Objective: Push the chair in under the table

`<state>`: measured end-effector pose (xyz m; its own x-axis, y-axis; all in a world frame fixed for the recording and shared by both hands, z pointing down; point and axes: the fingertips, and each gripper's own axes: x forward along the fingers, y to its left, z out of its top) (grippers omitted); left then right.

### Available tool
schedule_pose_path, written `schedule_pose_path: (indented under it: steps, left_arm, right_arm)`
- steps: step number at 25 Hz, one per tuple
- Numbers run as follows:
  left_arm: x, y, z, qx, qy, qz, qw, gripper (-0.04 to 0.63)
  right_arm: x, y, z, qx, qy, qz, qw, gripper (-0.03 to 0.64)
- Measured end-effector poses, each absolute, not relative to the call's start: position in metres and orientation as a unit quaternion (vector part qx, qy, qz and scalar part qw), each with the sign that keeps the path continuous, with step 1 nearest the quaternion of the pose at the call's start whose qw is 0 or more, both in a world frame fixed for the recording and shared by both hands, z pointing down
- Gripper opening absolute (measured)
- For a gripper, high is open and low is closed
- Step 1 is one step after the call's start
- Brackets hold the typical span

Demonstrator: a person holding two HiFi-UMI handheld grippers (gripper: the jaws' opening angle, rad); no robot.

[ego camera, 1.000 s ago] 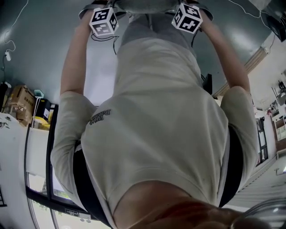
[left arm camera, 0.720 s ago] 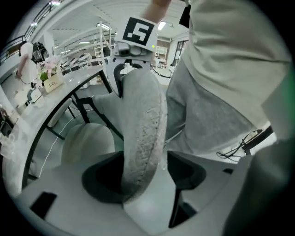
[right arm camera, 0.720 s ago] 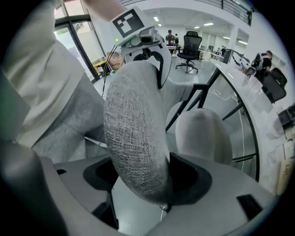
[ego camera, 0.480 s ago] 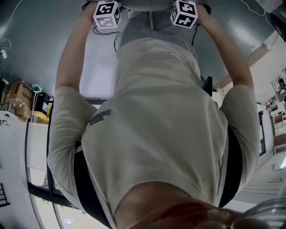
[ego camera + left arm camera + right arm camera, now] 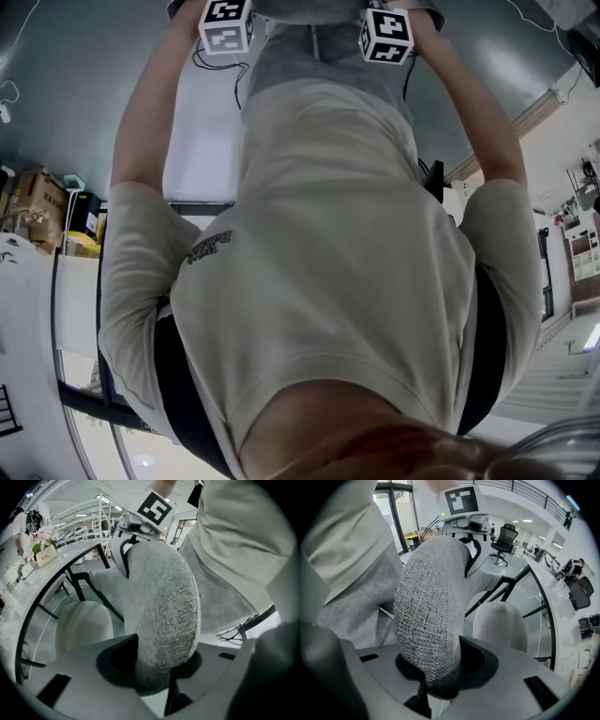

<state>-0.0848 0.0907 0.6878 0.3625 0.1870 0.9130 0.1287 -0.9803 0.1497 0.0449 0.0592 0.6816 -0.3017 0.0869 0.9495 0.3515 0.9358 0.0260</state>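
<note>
The chair's grey fabric backrest (image 5: 159, 616) runs between the jaws of both grippers. My left gripper (image 5: 154, 670) straddles one end, its jaws closing, with a dark gap left on one side of the fabric. At the other end my right gripper (image 5: 440, 672) does the same on the backrest (image 5: 429, 616), jaws closing, a gap on its right. In the head view only the marker cubes of the left gripper (image 5: 227, 23) and right gripper (image 5: 386, 36) show, above the person's torso; the jaws are hidden. The white table (image 5: 70, 557) with a black rim (image 5: 547, 611) curves beyond the chair.
A pale rounded chair (image 5: 84, 625) (image 5: 499, 620) stands by the table's black legs (image 5: 93, 592). A flower pot (image 5: 44, 550) and small items sit on the table. Cardboard boxes (image 5: 42, 211) lie left on the floor; an office chair (image 5: 505, 536) stands farther off.
In the head view both marker cubes have shifted slightly toward the top edge and rolled a little. The person's arms are stretched further out.
</note>
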Motion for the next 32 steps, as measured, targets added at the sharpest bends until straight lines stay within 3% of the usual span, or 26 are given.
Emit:
schedule_pose_path:
  steps: [10,32]
  left_arm:
    - [-0.082,0.083,0.685,0.820,0.097,0.563,0.034,0.149]
    - [-0.094,-0.035,0.669,0.822,0.102,0.558,0.048,0.153]
  right_arm:
    - [0.055,0.063,0.683,-0.193,-0.776,-0.088,0.594,0.141]
    - [0.045,-0.065,0.671,-0.170,-0.764,-0.044,0.621,0.167]
